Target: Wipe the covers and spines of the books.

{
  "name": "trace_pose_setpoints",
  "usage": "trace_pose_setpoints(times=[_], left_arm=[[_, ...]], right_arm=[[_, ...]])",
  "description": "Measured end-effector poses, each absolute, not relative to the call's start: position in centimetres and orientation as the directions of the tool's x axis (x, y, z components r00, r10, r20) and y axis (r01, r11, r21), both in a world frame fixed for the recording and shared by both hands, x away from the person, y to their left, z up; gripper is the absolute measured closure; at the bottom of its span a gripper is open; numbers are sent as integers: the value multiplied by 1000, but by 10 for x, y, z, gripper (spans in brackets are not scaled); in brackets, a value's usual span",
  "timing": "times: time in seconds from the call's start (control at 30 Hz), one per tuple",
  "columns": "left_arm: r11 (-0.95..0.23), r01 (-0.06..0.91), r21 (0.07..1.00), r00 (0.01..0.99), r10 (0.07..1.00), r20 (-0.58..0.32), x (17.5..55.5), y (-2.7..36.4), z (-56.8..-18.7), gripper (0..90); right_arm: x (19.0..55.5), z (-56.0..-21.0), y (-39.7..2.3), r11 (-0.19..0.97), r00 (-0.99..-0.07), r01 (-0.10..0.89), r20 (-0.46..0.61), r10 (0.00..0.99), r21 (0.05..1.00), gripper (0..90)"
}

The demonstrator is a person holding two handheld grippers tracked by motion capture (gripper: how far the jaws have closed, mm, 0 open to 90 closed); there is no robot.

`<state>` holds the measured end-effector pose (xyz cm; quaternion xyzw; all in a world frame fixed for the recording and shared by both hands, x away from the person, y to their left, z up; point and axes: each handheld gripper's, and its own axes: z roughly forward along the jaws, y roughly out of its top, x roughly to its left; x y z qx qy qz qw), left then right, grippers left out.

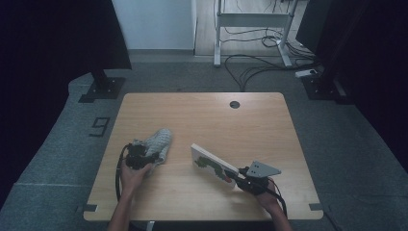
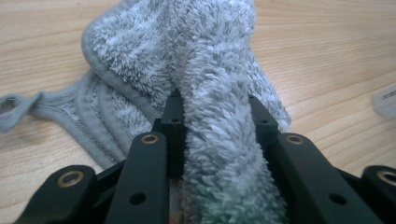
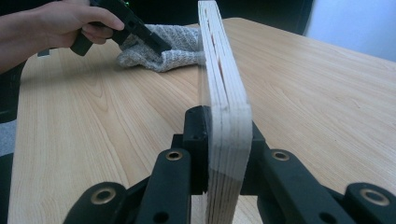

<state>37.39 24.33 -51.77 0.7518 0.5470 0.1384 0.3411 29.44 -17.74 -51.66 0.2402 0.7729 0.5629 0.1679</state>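
While resting on the pale wooden tabletop (image 1: 202, 110), carries two things side by side. Toward the right, a flat wooden board (image 1: 211, 162) with green and red artwork on its face (possibly a puzzle, too small to tell), tilted up on edge, long axis running from near the table's middle back toward the person's right hand. Toward the left, a fluffy grey towel (image 1: 159, 142), bunched in a heap with a hem loop trailing, well apart from the board and lying just ahead of the left hand.

Key relation: towel on the left side, board face on the right, so left arm nearer the cloth and likely the one to bring it across to the board.

Right tongs (image 3: 219, 154) pinching the board's near edge, plywood layers clamped firmly between both pads, board held upright in the right gripper view. Left tongs (image 2: 217, 126) nearly pressed together on a thick fold of the towel, pile bulging up between the black jaws.
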Motion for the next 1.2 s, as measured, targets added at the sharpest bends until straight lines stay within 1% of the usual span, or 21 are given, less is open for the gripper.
trace_pose_setpoints(times=[0.37,0.8,0.87,1.13,1.2], left_arm=[[-140,670,729,403,893,-198,367,241,-506,688],[-51,588,807,469,834,-289,355,235,-485,702],[-44,584,811,483,821,-304,354,233,-483,702],[-44,551,833,519,800,-301,352,225,-468,703],[-26,548,836,532,782,-325,352,223,-465,703]], right_arm=[[295,-517,-178,252,-829,184,12,560,950,781],[295,-517,-178,244,-830,186,19,557,952,782],[295,-517,-178,244,-830,186,19,558,952,782],[295,-518,-178,241,-830,185,20,557,953,782],[295,-518,-178,240,-830,185,21,557,953,782]])
